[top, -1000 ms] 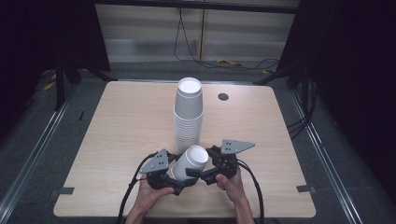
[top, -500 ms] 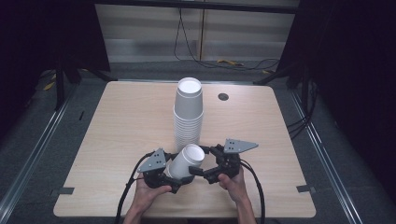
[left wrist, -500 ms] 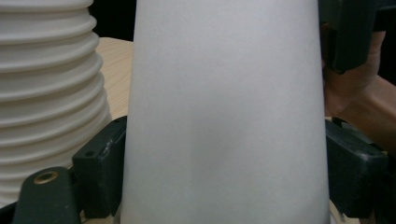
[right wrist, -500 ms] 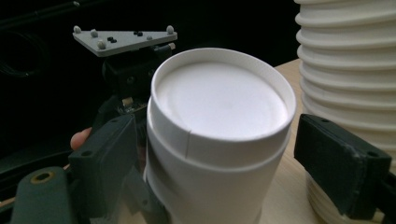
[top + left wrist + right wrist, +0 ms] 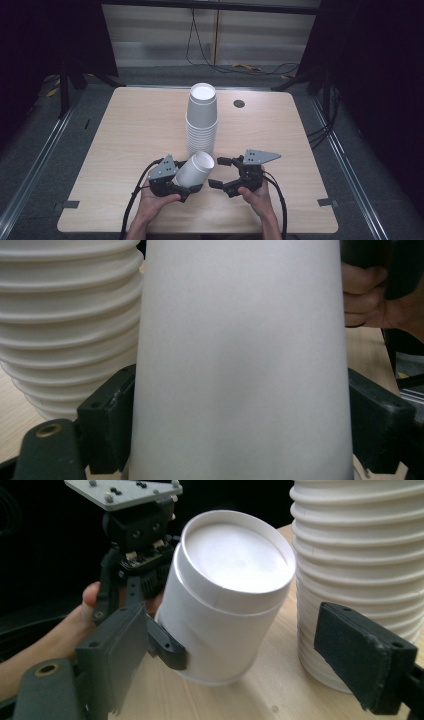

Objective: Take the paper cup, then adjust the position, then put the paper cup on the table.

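A single white paper cup (image 5: 194, 169), turned so that its closed base faced up and away from the person, was held tilted above the near middle of the table (image 5: 125, 130), just in front of a tall stack of like cups (image 5: 201, 120). The left tongs (image 5: 186, 184) were closed on the cup's side wall, one black jaw pressed against each flank, as the left gripper view showed across the wall (image 5: 240, 370). The cup appeared very light and thin-walled; such a wall would likely dent or go oval under a hard squeeze, and its smooth taper would let it slide toward the narrow end. A gentle hold low on the wall near the rolled rim, or at the stiffer seamed base (image 5: 235, 560), was judged the safest. The right tongs (image 5: 216, 172) stood wide open and held nothing, their jaws just to the right of the cup and apart from it; in the right gripper view the cup sat between the near jaw and the stack (image 5: 360, 555). The stack stood upside down on the table's middle, nested rims ribbing its lower part. A dark round grommet (image 5: 239, 103) lay at the table's far edge.
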